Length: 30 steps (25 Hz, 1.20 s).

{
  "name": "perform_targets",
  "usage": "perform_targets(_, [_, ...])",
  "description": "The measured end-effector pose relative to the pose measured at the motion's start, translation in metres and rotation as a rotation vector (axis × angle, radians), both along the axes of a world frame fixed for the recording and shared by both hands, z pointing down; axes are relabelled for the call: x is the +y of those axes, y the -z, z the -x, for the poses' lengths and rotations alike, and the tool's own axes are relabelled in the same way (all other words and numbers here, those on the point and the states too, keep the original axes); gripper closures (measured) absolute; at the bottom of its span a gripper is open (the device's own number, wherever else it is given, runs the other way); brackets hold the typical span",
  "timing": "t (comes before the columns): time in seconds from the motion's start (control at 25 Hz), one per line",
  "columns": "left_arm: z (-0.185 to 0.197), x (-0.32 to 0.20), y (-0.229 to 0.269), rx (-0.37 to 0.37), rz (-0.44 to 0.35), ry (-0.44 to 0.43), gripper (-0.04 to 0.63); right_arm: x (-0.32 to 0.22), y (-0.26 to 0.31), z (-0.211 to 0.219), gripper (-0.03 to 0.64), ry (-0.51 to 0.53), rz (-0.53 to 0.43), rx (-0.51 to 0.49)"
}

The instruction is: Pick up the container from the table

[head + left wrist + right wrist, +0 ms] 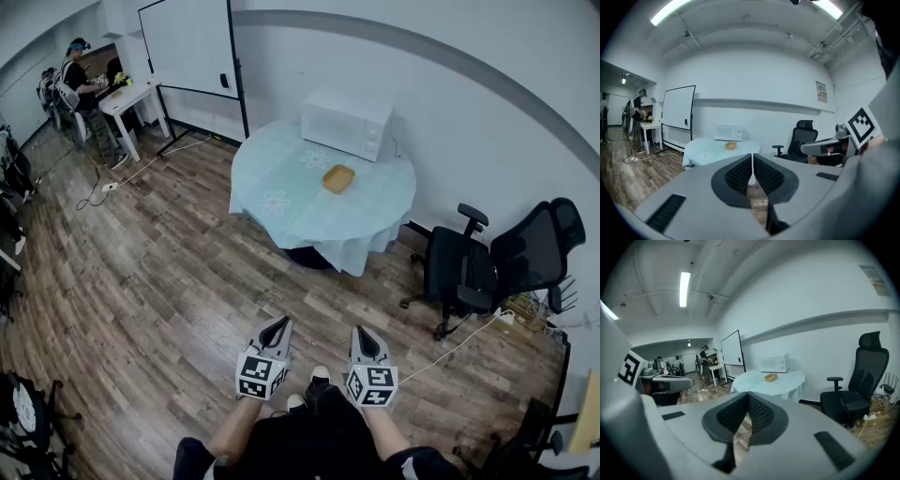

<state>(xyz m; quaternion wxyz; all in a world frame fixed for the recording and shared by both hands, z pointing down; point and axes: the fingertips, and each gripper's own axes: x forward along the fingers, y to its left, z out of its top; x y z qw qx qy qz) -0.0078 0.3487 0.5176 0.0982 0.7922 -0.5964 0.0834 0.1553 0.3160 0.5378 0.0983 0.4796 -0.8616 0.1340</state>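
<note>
Side by side, left gripper (277, 323) and right gripper (362, 331) (both closed, empty) tilt slightly downward toward the container (338, 178) at twelve o'clock on the counter (281, 173).

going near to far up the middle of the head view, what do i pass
left gripper and right gripper side by side → wood floor → round table → yellow container → white microwave
</note>
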Motion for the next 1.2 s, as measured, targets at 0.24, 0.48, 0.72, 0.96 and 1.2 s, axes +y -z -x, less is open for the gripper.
perform_targets(0.24, [-0.002,0.002,0.003,-0.001,0.007,0.000,0.572,-0.002,0.001,-0.010,0.592,-0.003,-0.004,-0.009])
perform_targets(0.48, [-0.002,0.005,-0.003,0.005,0.019,0.007,0.572,0.000,-0.001,-0.011,0.592,-0.010,-0.008,-0.010])
perform_targets(0.72, [0.000,0.005,-0.003,0.009,0.021,0.010,0.572,0.002,-0.001,-0.007,0.592,-0.005,-0.008,-0.010])
perform_targets(0.96, [0.001,0.006,0.001,0.009,0.010,0.007,0.572,0.005,0.001,0.000,0.592,0.002,-0.010,-0.015])
perform_targets(1.2, [-0.006,0.001,0.003,0.009,0.007,-0.004,0.572,0.002,0.002,-0.003,0.592,-0.003,-0.009,-0.020])
